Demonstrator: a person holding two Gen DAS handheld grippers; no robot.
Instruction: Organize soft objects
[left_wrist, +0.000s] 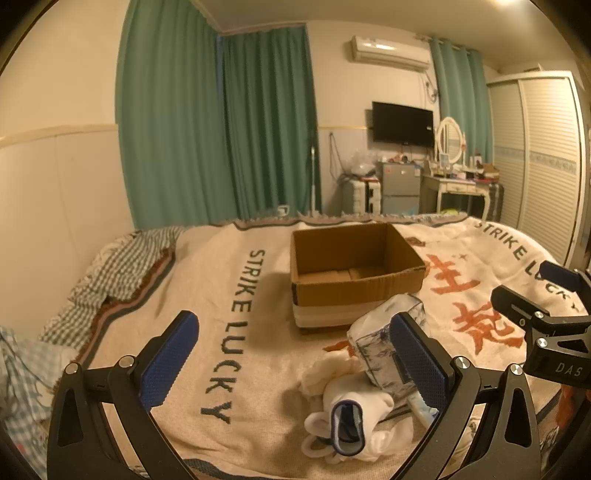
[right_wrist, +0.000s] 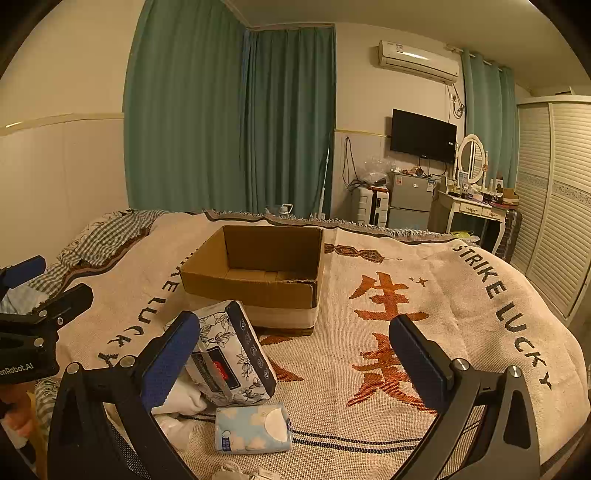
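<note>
An open, empty cardboard box (left_wrist: 351, 266) (right_wrist: 258, 273) sits mid-bed on the blanket. In front of it lie a floral tissue pack (left_wrist: 384, 347) (right_wrist: 232, 358), white socks with a blue cuff (left_wrist: 347, 417) and a small blue cloud-print pack (right_wrist: 253, 428). My left gripper (left_wrist: 295, 362) is open and empty, above the blanket left of the socks. My right gripper (right_wrist: 295, 362) is open and empty, hovering right of the tissue pack. Each gripper shows at the edge of the other's view.
The beige "STRIKE LUCKY" blanket (left_wrist: 236, 314) (right_wrist: 461, 332) covers the bed. Checked bedding (left_wrist: 122, 266) lies at the left edge by the wall. Beyond the bed stand green curtains (right_wrist: 229, 122), a small fridge (right_wrist: 410, 201), a dressing table (right_wrist: 476, 210) and a wardrobe (right_wrist: 554, 199).
</note>
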